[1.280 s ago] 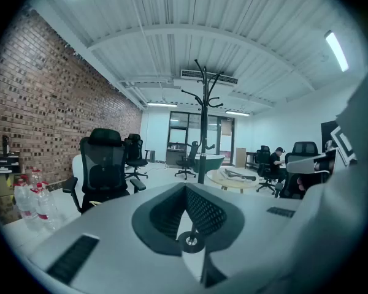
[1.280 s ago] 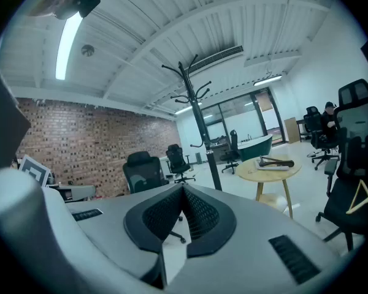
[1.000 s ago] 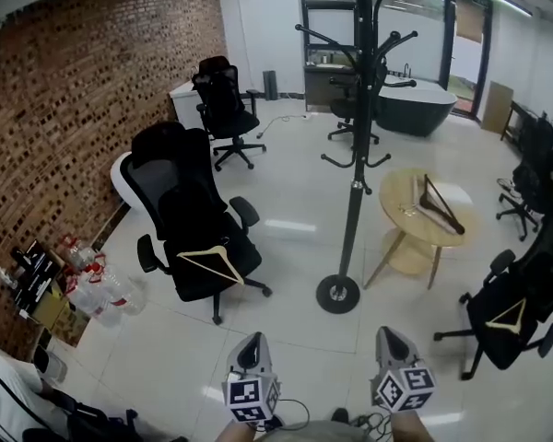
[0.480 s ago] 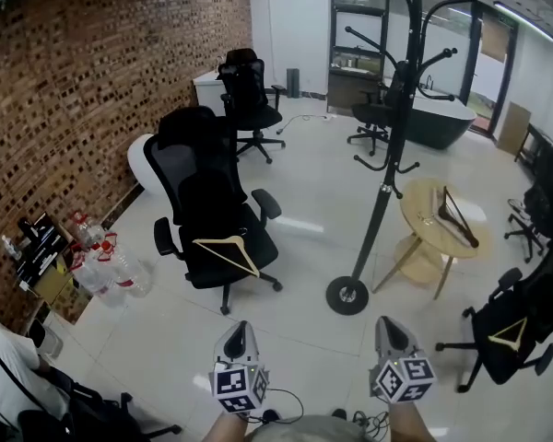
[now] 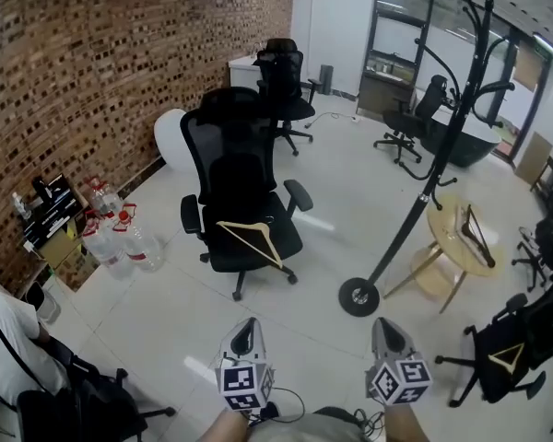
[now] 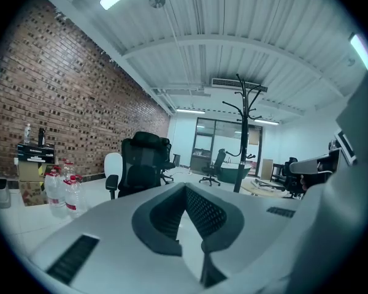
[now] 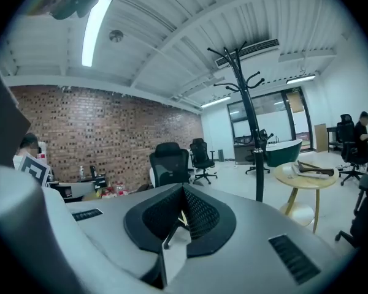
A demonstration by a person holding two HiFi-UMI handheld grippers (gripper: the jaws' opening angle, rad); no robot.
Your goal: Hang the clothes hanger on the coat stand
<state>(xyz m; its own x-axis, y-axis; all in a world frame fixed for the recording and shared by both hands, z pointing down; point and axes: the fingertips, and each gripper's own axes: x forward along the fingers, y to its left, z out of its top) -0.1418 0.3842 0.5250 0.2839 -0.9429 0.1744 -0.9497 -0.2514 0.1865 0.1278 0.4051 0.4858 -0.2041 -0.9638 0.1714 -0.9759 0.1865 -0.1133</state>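
A pale wooden clothes hanger [image 5: 251, 239] lies on the seat of a black office chair [image 5: 238, 187] ahead of me, left of centre. The black coat stand [image 5: 422, 191] rises right of that chair, its round base [image 5: 359, 297] on the white floor. My left gripper [image 5: 246, 327] and right gripper [image 5: 384, 325] are at the bottom of the head view, well short of the chair, both shut and holding nothing. The left gripper view shows its jaws [image 6: 185, 190] together, with the chair [image 6: 144, 164] and stand [image 6: 242, 139] beyond. The right gripper [image 7: 183, 192] likewise faces the stand [image 7: 248, 121].
Water bottles [image 5: 120, 238] stand by the brick wall at left. A round wooden table [image 5: 442, 224] right of the stand carries a dark hanger [image 5: 475, 233]. Another black chair [image 5: 521, 339] at the right edge holds a hanger. A seated person [image 5: 9, 339] is at lower left.
The whole view has swung: the chair with the hanger and the coat stand have drifted rightward and look closer. Both grippers stay shut at the bottom of the view.
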